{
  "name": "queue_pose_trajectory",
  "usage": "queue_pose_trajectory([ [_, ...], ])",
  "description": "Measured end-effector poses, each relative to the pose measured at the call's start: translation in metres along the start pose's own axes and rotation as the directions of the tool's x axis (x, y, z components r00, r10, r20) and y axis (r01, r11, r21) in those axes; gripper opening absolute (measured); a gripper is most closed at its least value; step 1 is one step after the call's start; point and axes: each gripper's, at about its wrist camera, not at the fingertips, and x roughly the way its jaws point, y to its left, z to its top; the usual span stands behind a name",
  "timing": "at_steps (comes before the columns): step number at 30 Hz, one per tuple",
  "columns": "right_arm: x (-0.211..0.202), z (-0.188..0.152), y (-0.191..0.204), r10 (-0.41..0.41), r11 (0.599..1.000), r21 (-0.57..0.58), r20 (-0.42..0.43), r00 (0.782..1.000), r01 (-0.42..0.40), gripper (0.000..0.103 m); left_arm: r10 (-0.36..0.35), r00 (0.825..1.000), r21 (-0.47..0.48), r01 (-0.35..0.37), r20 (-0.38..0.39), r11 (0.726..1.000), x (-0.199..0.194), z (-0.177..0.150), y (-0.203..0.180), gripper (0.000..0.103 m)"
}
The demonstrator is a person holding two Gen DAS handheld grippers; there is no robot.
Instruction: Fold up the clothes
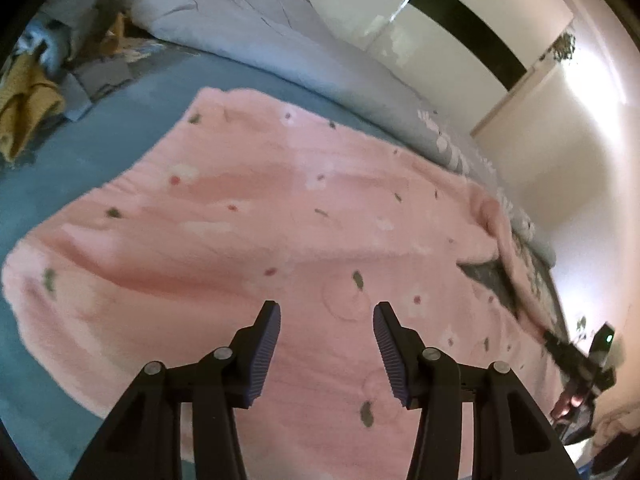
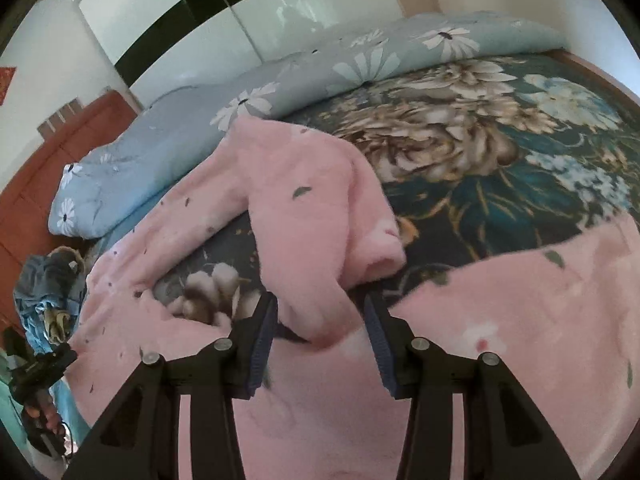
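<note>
A fluffy pink garment [image 1: 256,216] with small flower and leaf prints lies spread on the bed. My left gripper [image 1: 326,310] is open and empty, hovering over its flat body. In the right wrist view the same pink garment [image 2: 520,312] has a sleeve [image 2: 304,220] folded over the bed sheet. My right gripper [image 2: 320,300] is open, its jaws standing either side of the sleeve's lower end, not closed on it. The other gripper shows at the right edge of the left wrist view [image 1: 580,364] and at the left edge of the right wrist view [image 2: 44,364].
A pale blue daisy-print duvet [image 2: 280,92] is bunched along the far side of the bed. A dark floral sheet [image 2: 500,152] covers the bed. A pile of blue and mustard clothes [image 1: 44,80] lies near the headboard [image 2: 48,156]. White wardrobe doors [image 1: 460,40] stand behind.
</note>
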Motion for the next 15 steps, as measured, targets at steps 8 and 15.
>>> queue_pose_trajectory([
  [8,-0.023,0.085,0.001,-0.122,0.992,-0.021,0.087,0.989,0.124,0.006,-0.020,1.000,0.038,0.020,0.001,0.999,0.010,0.014,0.001,0.052],
  [15,-0.010,0.211,-0.011,-0.424,0.906,0.106,0.196,0.884,0.411,0.006,-0.007,0.999,0.047,0.005,0.037,0.999,-0.002,0.039,0.017,0.052],
])
